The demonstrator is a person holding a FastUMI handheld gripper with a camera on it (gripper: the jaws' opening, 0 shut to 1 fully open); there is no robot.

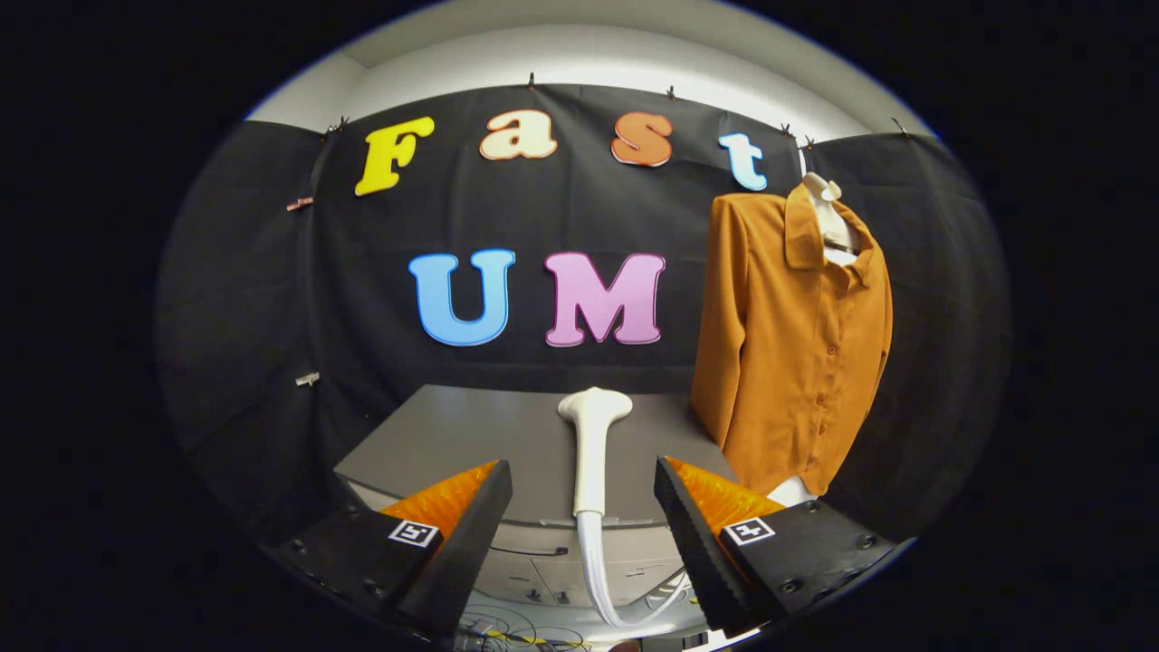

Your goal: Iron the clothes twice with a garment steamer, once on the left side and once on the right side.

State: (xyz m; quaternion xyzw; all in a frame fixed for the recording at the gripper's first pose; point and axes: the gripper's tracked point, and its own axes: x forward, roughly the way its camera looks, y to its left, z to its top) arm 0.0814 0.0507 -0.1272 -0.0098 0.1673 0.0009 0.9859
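Steamer: smooth white plastic wand w/ flared flat head, lies lengthwise on grey matte tabletop, ribbed hose curling off near edge. Gripper spread wide, wedge fingers either side of handle, not touching. Rust-orange button shirt, soft drape, hangs on white hanger at rear right, beyond fingers.

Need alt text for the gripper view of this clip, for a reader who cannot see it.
The open gripper faces a white garment steamer head lying on a grey table, in line with the gap between its fingers and untouched. An orange-brown button shirt hangs on a white form beyond the fingers, beside the table, against black cloth.
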